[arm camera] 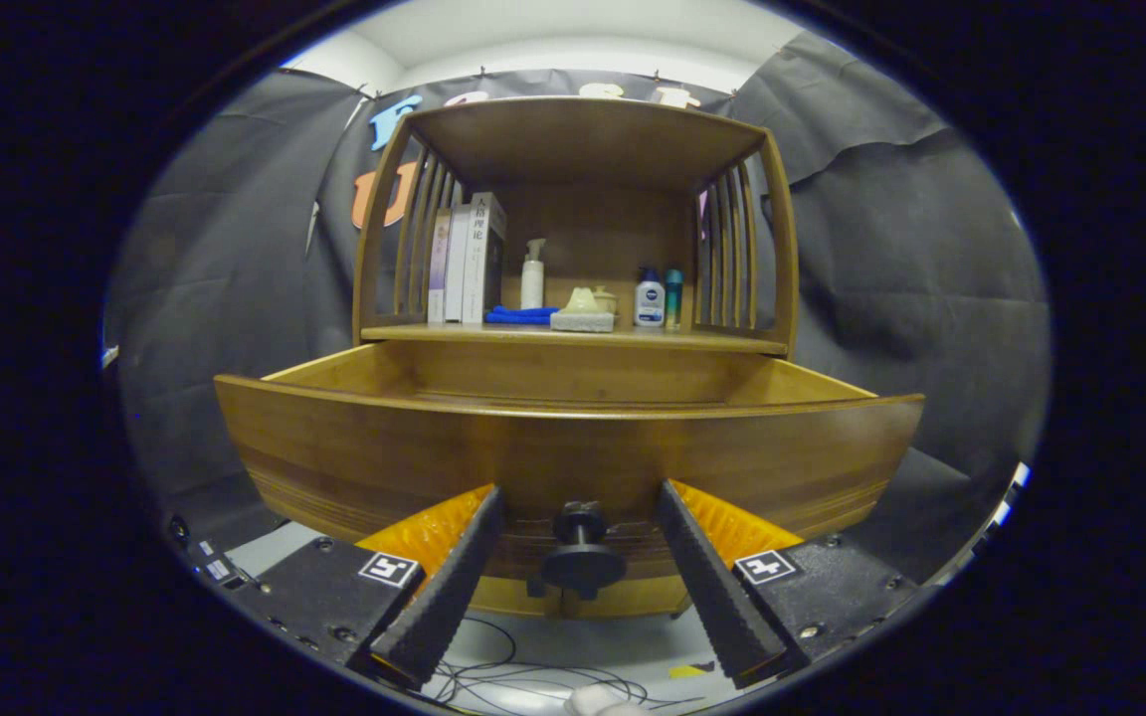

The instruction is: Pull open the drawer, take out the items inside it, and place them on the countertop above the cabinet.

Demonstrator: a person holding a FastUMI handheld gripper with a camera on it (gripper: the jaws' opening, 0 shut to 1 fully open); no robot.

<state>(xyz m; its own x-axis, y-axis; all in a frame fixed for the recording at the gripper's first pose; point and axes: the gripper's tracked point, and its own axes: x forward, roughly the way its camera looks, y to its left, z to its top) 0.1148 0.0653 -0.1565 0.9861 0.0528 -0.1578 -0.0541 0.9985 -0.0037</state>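
Both ridged black fingers point(454, 587) of the tongs point(581, 512) stand wide apart, flanking the pulled-out wooden drawer's point(414, 447) round black knob point(581, 562) without touching it.

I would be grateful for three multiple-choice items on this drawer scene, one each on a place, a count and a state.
1. Where is the drawer's knob?
A. between the tool's fingers
B. beyond the books
C. on the countertop

2. How many books stand on the countertop?
A. one
B. three
C. six

3. What state is the drawer in?
A. shut flush
B. pulled open
C. lifted out onto the countertop

Answers:
1 A, the knob sits in the gap, neither finger touching it.
2 B, three spines stand side by side next to the blue cloth.
3 B, its front stands well forward of the cabinet.
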